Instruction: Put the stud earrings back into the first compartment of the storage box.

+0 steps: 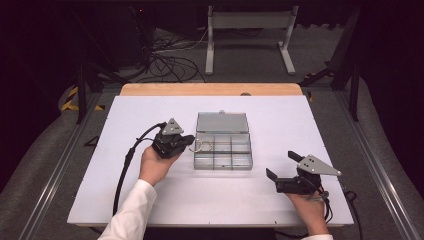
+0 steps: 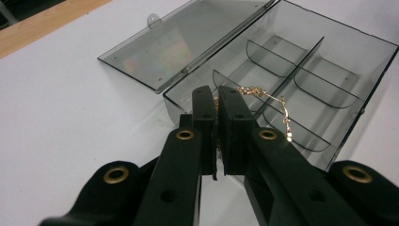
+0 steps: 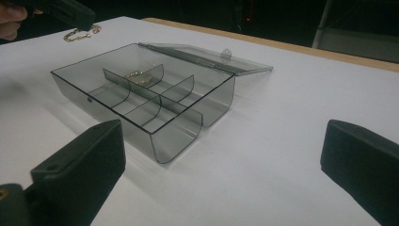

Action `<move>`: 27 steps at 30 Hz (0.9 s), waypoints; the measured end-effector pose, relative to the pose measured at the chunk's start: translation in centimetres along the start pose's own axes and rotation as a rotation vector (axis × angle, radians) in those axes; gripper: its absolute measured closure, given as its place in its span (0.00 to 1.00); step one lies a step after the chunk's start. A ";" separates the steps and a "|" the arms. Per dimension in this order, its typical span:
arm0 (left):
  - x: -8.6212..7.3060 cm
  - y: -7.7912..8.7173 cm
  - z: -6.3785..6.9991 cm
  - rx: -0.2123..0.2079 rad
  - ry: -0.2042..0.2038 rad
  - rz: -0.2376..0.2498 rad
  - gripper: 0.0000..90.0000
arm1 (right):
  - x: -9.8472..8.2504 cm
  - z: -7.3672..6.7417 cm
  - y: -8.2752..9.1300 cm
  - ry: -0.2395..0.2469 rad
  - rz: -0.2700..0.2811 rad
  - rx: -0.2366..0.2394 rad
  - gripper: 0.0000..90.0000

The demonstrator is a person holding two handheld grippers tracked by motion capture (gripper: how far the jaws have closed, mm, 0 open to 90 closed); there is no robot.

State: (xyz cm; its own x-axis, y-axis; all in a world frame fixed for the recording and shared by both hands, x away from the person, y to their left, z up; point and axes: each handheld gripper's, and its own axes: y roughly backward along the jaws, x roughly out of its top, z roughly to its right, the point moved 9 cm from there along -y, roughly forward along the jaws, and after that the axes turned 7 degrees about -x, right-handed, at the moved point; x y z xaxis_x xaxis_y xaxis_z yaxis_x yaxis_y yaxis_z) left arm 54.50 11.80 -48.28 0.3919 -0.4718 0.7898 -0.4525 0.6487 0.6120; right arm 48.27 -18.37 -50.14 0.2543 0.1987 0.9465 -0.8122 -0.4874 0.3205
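A white-topped table [image 1: 150, 200] with a wooden strip [image 1: 210, 89] along its far edge carries a clear smoky compartment box [image 1: 223, 161], its hinged lid [image 1: 222, 122] lying open flat on the surface.

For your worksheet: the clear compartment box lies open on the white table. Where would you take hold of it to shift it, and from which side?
Grip the box by its near long wall, coming from the person's side with the open right tongs. That wall stands upright, thin and bare, while the lid lies flat behind and the left tongs hold a gold chain over the left end.
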 end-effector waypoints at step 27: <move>0.5 -4.2 -1.2 0.038 0.040 -0.007 0.96 | -0.1 0.2 -0.1 -0.005 -0.006 -0.006 0.02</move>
State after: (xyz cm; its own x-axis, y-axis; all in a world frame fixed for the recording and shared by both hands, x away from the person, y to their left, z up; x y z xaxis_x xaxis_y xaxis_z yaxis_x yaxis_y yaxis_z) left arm 57.55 9.55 -50.54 0.4263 -0.4517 0.7838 -0.4795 0.6219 0.6191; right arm 48.44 -18.47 -50.25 0.2616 0.1969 0.9449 -0.8139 -0.4812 0.3257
